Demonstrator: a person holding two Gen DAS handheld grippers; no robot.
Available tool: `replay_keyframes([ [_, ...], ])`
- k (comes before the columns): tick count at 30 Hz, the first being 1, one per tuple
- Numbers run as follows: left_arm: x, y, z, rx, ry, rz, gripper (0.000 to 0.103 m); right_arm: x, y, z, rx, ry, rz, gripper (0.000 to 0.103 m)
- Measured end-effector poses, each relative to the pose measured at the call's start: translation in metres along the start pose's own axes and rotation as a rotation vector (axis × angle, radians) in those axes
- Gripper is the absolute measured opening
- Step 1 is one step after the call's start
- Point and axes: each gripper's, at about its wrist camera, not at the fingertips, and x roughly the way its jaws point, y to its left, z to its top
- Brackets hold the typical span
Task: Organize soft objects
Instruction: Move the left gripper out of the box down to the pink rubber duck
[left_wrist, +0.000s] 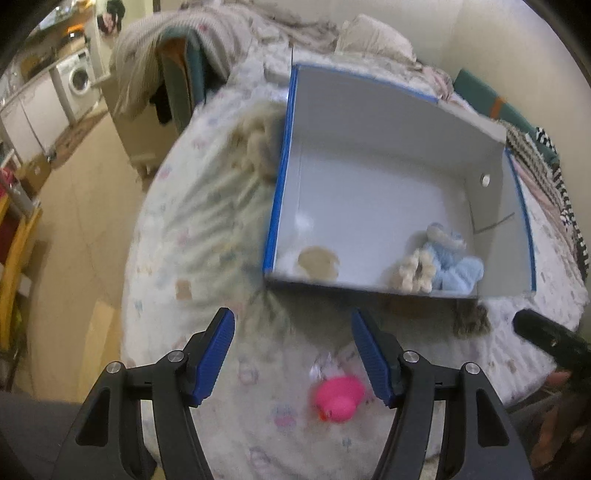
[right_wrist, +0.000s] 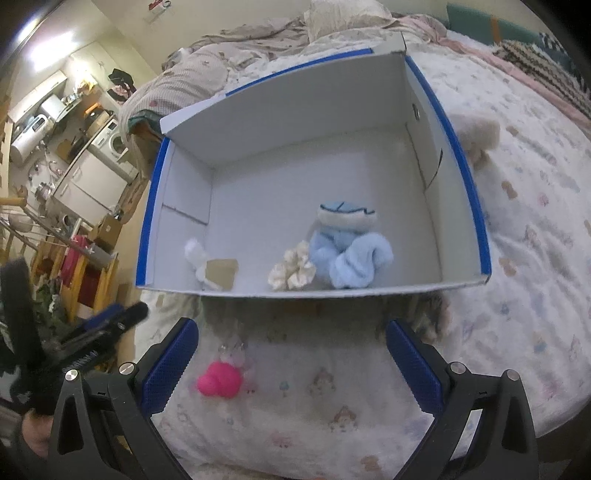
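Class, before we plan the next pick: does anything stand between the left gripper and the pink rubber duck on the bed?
Nothing visible does. The left gripper is open, and the pink duck lies on the bedspread just below and between its fingers. The box sits beyond the duck, so its near wall comes into play only for the drop.

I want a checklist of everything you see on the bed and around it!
Surface: bed with a cartoon-print sheet.
Job's things: box holds a blue plush, a cream scrunchie and a tan piece; pink duck and a beige plush lie outside it.
Clutter: rumpled blankets.
Grippers: left tongs and right tongs open, empty.
Cables: nothing seen.
Surroundings: washing machine.
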Motion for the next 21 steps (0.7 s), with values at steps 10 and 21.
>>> replay_keyframes([
  [10,0.051,-0.021,-0.037,0.042,0.266,-0.062,0.063,0.015,-0.018,-0.002,0.076,0.068,-0.044,0.103],
  [21,0.079,-0.049,-0.063,0.159,0.368,-0.002,0.062,0.023,-0.048,-0.002,0.164,0.107,-0.074,0.103],
])
